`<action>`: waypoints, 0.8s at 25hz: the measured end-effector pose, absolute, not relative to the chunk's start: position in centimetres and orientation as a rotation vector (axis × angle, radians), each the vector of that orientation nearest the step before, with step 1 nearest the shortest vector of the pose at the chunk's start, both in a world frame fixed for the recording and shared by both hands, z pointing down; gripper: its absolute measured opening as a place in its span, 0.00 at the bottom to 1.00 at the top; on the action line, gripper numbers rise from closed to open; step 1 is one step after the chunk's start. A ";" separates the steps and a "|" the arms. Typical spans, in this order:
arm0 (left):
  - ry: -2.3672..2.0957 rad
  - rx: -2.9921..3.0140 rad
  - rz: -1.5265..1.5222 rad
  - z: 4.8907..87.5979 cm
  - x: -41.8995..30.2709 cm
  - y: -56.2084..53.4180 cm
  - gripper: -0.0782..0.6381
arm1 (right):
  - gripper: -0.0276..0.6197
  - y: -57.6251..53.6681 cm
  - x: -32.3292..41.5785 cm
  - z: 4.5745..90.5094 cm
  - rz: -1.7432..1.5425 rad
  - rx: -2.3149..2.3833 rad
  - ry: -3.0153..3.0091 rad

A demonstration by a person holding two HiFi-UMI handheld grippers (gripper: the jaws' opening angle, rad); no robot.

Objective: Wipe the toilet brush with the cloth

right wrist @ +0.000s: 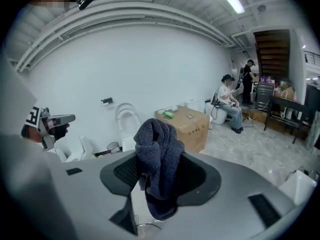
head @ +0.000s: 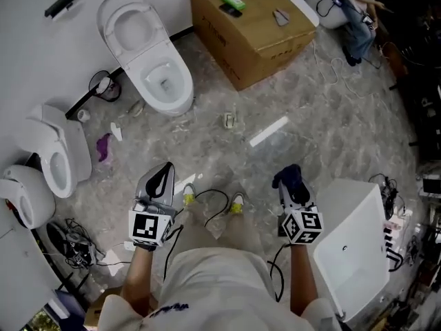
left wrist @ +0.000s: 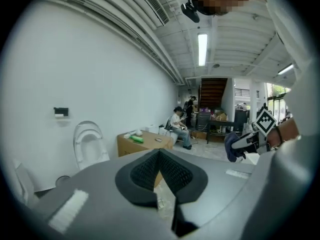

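Left grey two-jaw gripper (head: 162,178): jaws closed together, nothing between. Right grey two-jaw gripper (head: 292,185): jaws clamped on dark blue terry cloth (right wrist: 159,156). Both held forward, well apart.

Left gripper (left wrist: 160,160): jaws closed together, ribbed black pads meeting, nothing between them. Beyond, against a white wall: toilet (left wrist: 89,145) with its lid raised; small black wall fitting (left wrist: 61,112) above it; cardboard box (left wrist: 143,143) bearing small items. Farther back: seated person (left wrist: 179,126), dark staircase (left wrist: 212,94), ceiling strip light (left wrist: 202,48). At right: right gripper (left wrist: 248,141) with marker cube, dark blue cloth (left wrist: 231,148) at its tip.
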State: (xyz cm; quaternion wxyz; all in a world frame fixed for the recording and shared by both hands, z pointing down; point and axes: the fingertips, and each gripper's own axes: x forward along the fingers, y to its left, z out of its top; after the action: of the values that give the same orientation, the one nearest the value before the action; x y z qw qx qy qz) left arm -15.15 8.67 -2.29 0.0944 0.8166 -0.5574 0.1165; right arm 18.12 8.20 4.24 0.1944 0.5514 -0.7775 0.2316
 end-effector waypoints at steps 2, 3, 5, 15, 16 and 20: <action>-1.562 2.486 0.333 -0.6 -15.1 6.3 0.11 | 0.35 8.3 16.8 4.8 0.586 1.545 -2.144; -1.540 2.511 0.323 0.1 -15.3 4.9 0.11 | 0.35 7.9 16.0 5.3 0.546 1.529 -2.128; -1.535 2.532 0.308 1.9 -16.2 2.3 0.11 | 0.34 6.6 14.2 7.0 0.477 1.477 -2.100; -1.586 2.480 0.341 26.0 -12.6 -8.0 0.11 | 0.34 -9.6 13.2 27.9 0.049 1.437 -2.064; -1.592 2.481 0.312 28.6 -12.0 -9.2 0.11 | 0.34 -11.4 13.3 30.2 -0.043 1.431 -2.049; -1.590 2.548 0.264 37.8 -9.9 -12.6 0.11 | 0.33 -16.2 13.8 38.1 -0.321 1.385 -2.010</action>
State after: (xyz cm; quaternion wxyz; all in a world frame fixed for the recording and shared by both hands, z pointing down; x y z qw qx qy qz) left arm -9.91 -12.56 37.81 0.0634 0.8433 -0.5265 0.0874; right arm 13.80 -16.18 38.06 0.3333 0.5303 -0.7697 -0.1230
